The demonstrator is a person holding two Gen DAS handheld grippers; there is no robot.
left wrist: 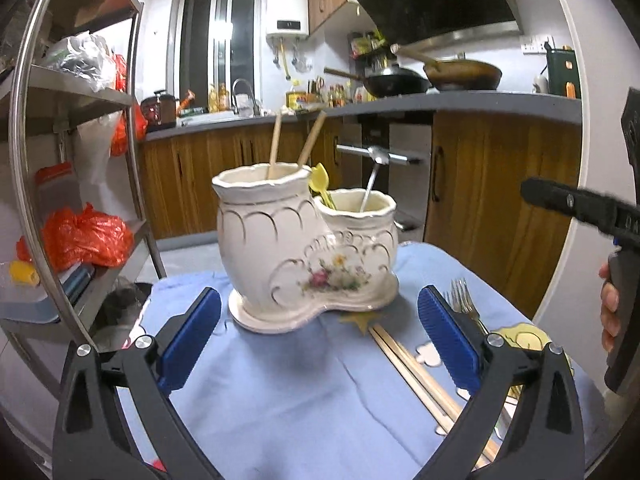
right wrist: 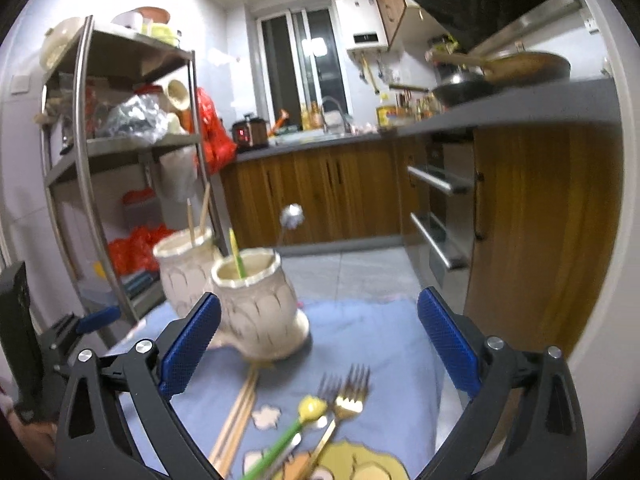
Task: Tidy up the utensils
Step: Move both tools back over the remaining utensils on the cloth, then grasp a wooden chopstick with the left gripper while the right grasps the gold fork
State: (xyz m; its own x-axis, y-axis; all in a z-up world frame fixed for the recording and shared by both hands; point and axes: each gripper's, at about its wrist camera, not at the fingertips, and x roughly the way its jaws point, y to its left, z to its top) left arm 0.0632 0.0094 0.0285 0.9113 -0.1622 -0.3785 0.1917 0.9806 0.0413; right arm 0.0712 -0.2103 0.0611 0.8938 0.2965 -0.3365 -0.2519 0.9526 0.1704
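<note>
A white ceramic twin-pot utensil holder (left wrist: pixel 280 256) stands on the blue cloth (left wrist: pixel 280 392). Its taller pot holds two wooden chopsticks (left wrist: pixel 275 146); its shorter pot holds a yellow spoon (left wrist: pixel 320 180) and a metal utensil (left wrist: pixel 371 182). Loose chopsticks (left wrist: pixel 416 376) and forks (left wrist: pixel 464 300) lie on the cloth to the right. My left gripper (left wrist: pixel 319 300) is open just in front of the holder, holding nothing. My right gripper (right wrist: pixel 319 300) is open and empty above the loose chopsticks (right wrist: pixel 236 416), gold forks (right wrist: pixel 352 394) and a green-handled yellow spoon (right wrist: pixel 298 424), with the holder (right wrist: pixel 260 312) ahead on the left.
A metal shelf rack (left wrist: pixel 80 168) with orange bags stands close on the left. Wooden kitchen cabinets (left wrist: pixel 492 208) and a grey counter with pans lie beyond the table. The right gripper (left wrist: pixel 580 208) and a hand (left wrist: pixel 608 312) show at the right edge of the left wrist view.
</note>
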